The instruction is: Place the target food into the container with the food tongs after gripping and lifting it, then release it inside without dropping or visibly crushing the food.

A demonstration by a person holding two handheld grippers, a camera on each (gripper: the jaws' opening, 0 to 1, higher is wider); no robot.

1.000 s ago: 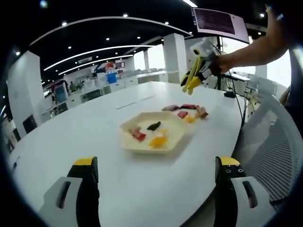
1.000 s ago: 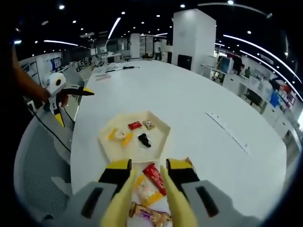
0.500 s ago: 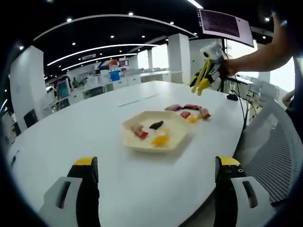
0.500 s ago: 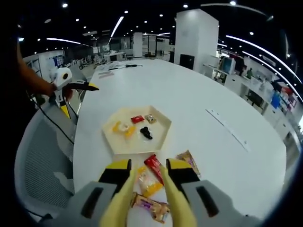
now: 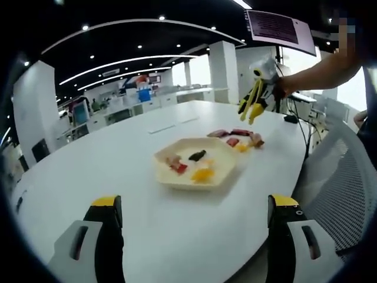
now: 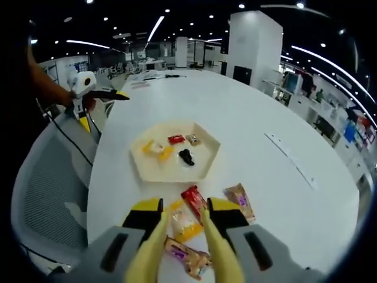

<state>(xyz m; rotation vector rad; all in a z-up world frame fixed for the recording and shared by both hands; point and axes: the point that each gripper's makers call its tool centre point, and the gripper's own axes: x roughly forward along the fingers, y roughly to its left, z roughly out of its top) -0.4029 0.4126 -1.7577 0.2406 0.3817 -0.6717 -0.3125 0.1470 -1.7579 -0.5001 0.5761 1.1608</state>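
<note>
White table; right claw narrow above packets, left claw wide.

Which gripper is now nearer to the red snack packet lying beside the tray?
The right gripper: its tongs hover just above the red snack packet. The left gripper is held off the table's edge, beyond the tray.

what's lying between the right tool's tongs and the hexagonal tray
In the right gripper view, a red snack packet and an orange-yellow packet lie on the table between the right tool and the hexagonal tray.
</note>
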